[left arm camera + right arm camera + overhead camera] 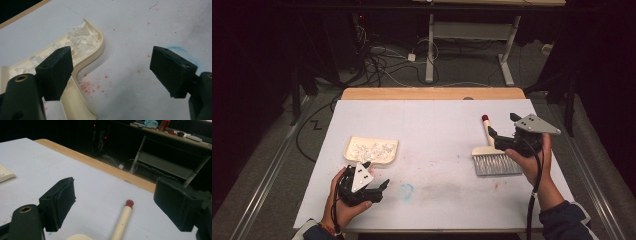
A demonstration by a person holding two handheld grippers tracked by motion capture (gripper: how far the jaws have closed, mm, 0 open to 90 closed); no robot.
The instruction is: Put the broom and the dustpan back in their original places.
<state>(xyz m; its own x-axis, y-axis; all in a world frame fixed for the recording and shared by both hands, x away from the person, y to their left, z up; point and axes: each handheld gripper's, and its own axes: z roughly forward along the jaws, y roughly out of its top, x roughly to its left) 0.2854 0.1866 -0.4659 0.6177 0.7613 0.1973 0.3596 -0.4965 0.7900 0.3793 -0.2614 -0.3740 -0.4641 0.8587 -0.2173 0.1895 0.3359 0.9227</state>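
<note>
**White desk, sweeping nearly set up**

On the white desk the dustpan, holding clear scraps, lies just beyond the left tongs, gaping and empty. At right the brush lies under the right tongs, also wide and empty; closing squarely on the handle would serve best. The left gripper view reveals red crumbs

Glossy cream plastic dustpan, wooden brush handle

Your left gripper and right gripper are black, each topped by a grey three-cornered plate; your sleeves are dark with light trim.
</note>
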